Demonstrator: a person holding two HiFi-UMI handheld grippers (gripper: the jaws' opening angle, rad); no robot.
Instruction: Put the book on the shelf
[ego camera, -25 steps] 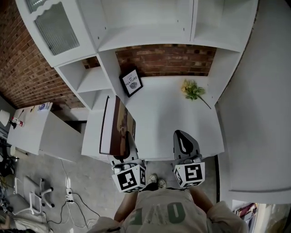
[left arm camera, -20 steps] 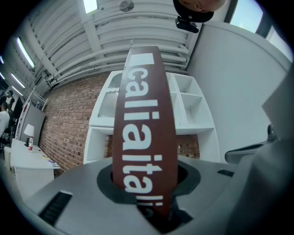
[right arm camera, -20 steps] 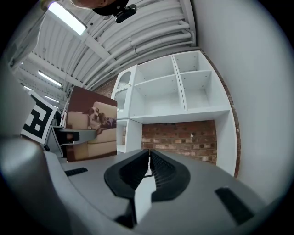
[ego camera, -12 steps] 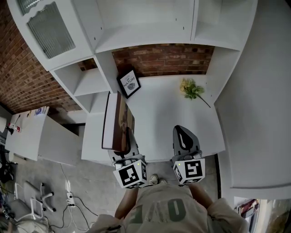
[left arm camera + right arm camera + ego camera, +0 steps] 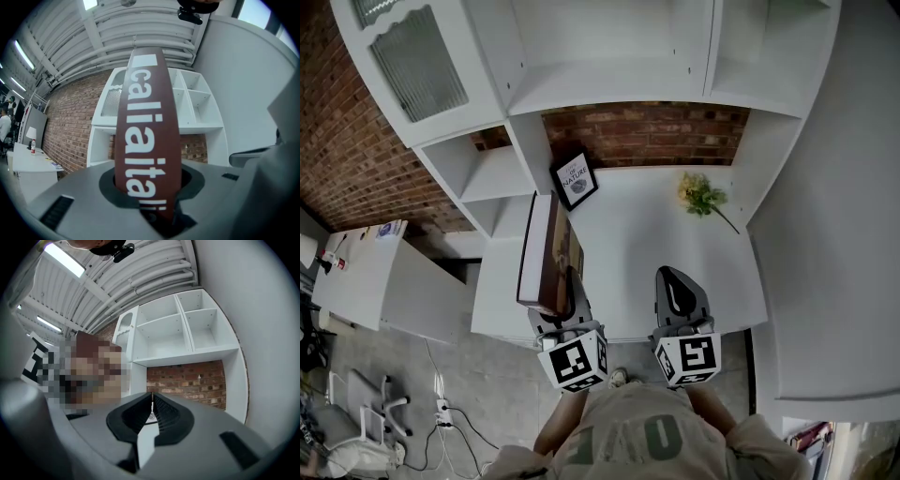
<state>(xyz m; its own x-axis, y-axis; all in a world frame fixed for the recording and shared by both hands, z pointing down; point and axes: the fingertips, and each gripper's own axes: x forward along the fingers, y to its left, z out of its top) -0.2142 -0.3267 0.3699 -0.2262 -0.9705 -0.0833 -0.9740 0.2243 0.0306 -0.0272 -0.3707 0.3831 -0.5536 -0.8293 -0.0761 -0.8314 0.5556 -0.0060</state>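
Book (image 5: 546, 255): brown cover, white page block, stood on edge and raised over the left end of the white desk top (image 5: 647, 253), short of the shelf unit (image 5: 609, 75). Spine carries large white letters, "caliaitali"; the last run disappears between the jaws.

Left gripper (image 5: 569, 298): pinches the book's near end, pads pressing both covers, spine running straight up its own view.

Right gripper (image 5: 678, 292): at 3 o'clock of the book, apart from it. Ribbed pads (image 5: 161, 412) pressed together, only a thin slit between them, nothing caught.

At 12 o'clock of the book: small black-framed sign (image 5: 575, 178) leaning by the brick back wall (image 5: 647, 131), word "NATURE" legible, the rest too small. At 1 o'clock of the right gripper: yellow-green flower sprig (image 5: 701, 197) lying on the desk top.
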